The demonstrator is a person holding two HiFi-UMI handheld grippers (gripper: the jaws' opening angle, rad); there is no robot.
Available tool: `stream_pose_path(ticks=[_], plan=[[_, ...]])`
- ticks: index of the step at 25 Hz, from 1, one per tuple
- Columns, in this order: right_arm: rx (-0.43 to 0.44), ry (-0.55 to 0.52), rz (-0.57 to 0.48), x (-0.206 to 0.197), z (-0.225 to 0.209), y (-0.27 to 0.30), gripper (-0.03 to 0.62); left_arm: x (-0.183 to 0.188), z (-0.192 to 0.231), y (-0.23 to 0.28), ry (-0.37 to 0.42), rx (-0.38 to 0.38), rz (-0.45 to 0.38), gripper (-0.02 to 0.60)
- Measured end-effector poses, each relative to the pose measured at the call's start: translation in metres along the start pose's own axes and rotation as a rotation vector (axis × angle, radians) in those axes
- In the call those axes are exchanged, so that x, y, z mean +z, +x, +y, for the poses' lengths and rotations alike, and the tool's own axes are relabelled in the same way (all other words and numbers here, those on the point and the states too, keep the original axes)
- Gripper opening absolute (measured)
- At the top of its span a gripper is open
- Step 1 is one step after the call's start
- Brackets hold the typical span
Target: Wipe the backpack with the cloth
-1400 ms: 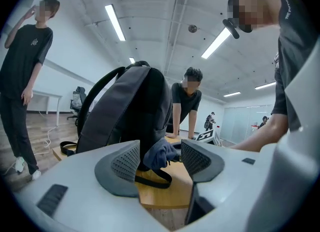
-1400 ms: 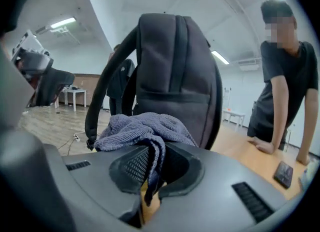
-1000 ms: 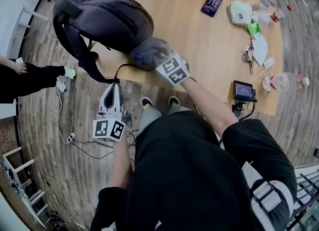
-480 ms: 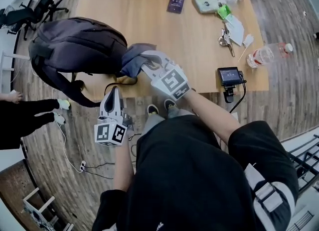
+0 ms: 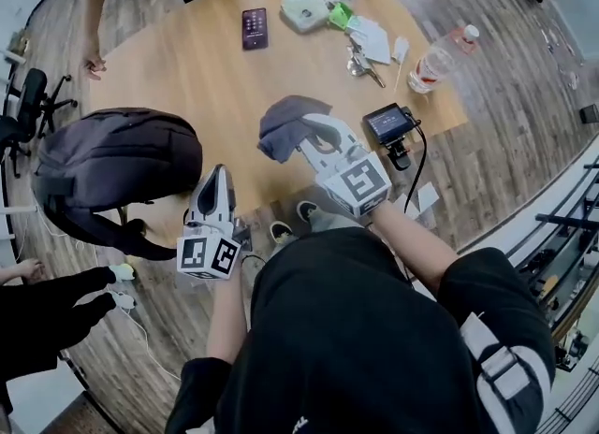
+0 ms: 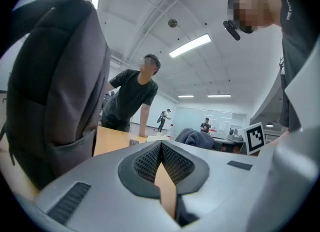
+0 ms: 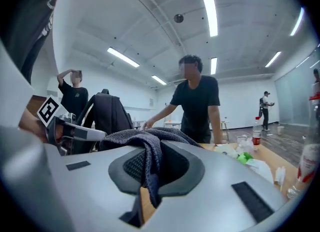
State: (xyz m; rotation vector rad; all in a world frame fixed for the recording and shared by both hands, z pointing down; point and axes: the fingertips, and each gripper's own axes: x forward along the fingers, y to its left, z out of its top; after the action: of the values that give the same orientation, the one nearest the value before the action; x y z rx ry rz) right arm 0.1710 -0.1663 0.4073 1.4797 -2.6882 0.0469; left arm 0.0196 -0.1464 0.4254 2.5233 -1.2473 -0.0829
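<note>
Head view: the right gripper [image 5: 309, 133], jaws clamped on the crumpled dark blue-grey cloth [image 5: 284, 122], has come off the dark grey fabric backpack [image 5: 117, 156] it was rubbing a second ago. The cloth now hangs over the round wooden table [image 5: 206, 67], well apart from the backpack at the table's left edge, so this wiping stroke looks finished or paused. The clear plastic bottle with a red cap [image 5: 438, 60] shows no readable contents. Left gripper view: the left gripper [image 6: 161, 148] is pressed together on nothing, with the backpack [image 6: 55, 86] close at left. Right gripper view: the cloth [image 7: 145, 148] is pinched and draped forward.
</note>
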Motion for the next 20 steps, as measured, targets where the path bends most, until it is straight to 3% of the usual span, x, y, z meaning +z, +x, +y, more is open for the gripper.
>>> stream_pose_path(ticks=[4,9,20], plan=[[-0.14,0.045,-0.005,0.001,-0.02,-0.032,0.034,0.001,-0.021,0.022,0.007,-0.095,0.012,0.018],[-0.243,0.046,0.005,-0.019,-0.028,-0.056,0.034,-0.004,-0.037,0.037,0.011,-0.177,0.043,0.018],[-0.348,0.075,0.024,-0.026,-0.035,-0.072,0.034,-0.005,-0.056,0.056,0.016,-0.277,0.075,0.018]])
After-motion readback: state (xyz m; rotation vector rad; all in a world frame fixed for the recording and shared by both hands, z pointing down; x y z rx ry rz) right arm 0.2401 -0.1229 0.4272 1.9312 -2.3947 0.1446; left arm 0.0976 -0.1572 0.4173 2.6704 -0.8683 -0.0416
